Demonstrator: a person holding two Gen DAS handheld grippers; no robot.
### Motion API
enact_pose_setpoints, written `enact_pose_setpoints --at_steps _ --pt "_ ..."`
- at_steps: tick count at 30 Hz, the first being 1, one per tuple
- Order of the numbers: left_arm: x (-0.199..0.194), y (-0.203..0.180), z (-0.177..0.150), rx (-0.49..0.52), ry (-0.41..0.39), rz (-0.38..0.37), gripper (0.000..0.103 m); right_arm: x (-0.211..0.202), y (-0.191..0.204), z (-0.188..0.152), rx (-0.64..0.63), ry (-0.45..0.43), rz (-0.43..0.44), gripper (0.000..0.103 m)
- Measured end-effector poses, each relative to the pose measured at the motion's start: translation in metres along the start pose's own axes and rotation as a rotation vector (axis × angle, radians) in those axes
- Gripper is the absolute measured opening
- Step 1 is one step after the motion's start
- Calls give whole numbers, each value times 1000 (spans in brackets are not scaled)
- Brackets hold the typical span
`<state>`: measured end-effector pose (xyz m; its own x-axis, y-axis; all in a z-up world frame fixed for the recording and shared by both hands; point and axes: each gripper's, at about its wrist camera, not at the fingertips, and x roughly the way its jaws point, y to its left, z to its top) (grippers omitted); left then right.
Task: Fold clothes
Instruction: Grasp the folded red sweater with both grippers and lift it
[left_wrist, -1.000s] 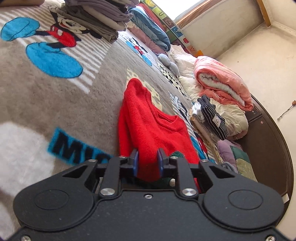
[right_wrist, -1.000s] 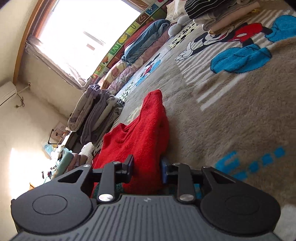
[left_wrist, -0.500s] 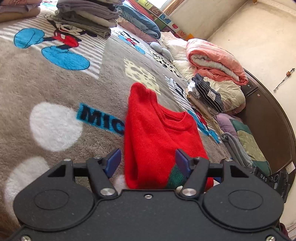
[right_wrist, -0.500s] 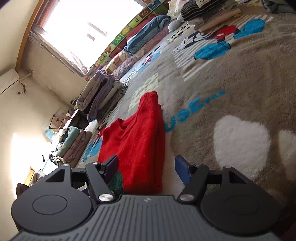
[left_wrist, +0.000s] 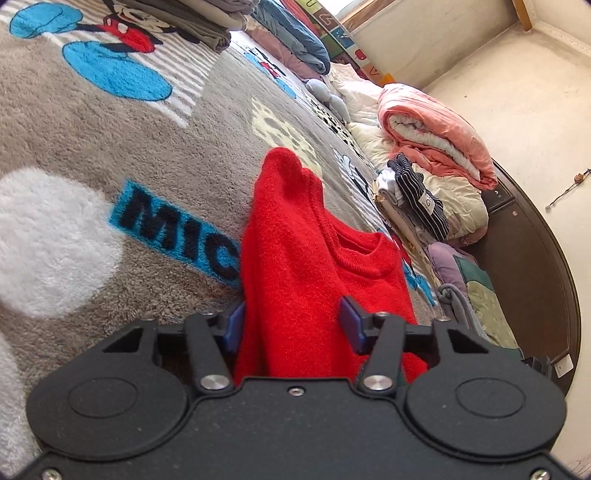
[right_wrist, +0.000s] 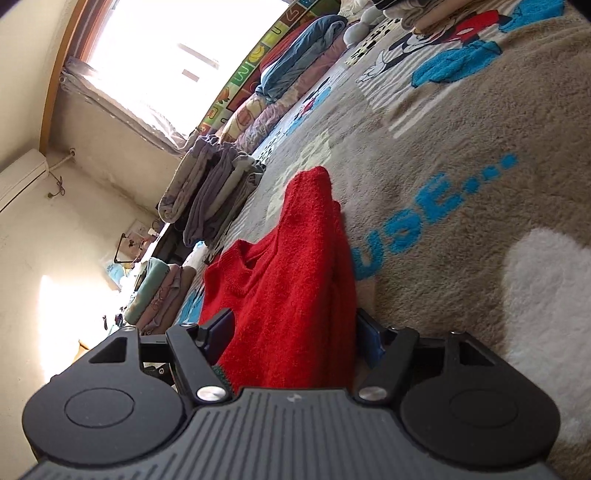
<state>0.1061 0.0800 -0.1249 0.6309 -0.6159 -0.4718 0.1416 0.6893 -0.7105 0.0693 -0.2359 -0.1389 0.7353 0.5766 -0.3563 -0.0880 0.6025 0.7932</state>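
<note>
Gripper (left_wrist: 293, 323) fingers astride red sweater (left_wrist: 314, 258)

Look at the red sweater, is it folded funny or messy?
A bit messy. The red sweater lies on the Mickey blanket with one long side doubled over into a thick, lumpy ridge, so it isn't flat or square. Both the left gripper and right gripper are open around its near end.

Red knit sweater (left_wrist: 306, 258), folded lengthwise, lying on grey blanket (left_wrist: 92, 147)

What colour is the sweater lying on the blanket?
Bright red; the sweater shows best in the left wrist view.
</note>
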Motion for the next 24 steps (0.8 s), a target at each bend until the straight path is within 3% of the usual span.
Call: enact_pose_setpoints --at_steps 1,2,5,9,16,24 --pt "0 1 1 -12 1 -11 39 3 2 -1 -23 9 4 63" --pt "-1 3 2 -24 -1 -26 33 3 0 -3 -17 10 23 50" --pt "-4 2 5 -38 -9 -73 27 -1 -9 -10 15 -10 85 35" --pt "-5 3 9 -124 -26 -145 25 -7 -15 -6 64 -36 157 32" --pt "25 -41 32 -111 -38 -243 24 -25 -25 29 139 -90 255 32" --pt "120 -134 87 -7 -8 -393 24 -65 -37 128 98 -256 273 32"
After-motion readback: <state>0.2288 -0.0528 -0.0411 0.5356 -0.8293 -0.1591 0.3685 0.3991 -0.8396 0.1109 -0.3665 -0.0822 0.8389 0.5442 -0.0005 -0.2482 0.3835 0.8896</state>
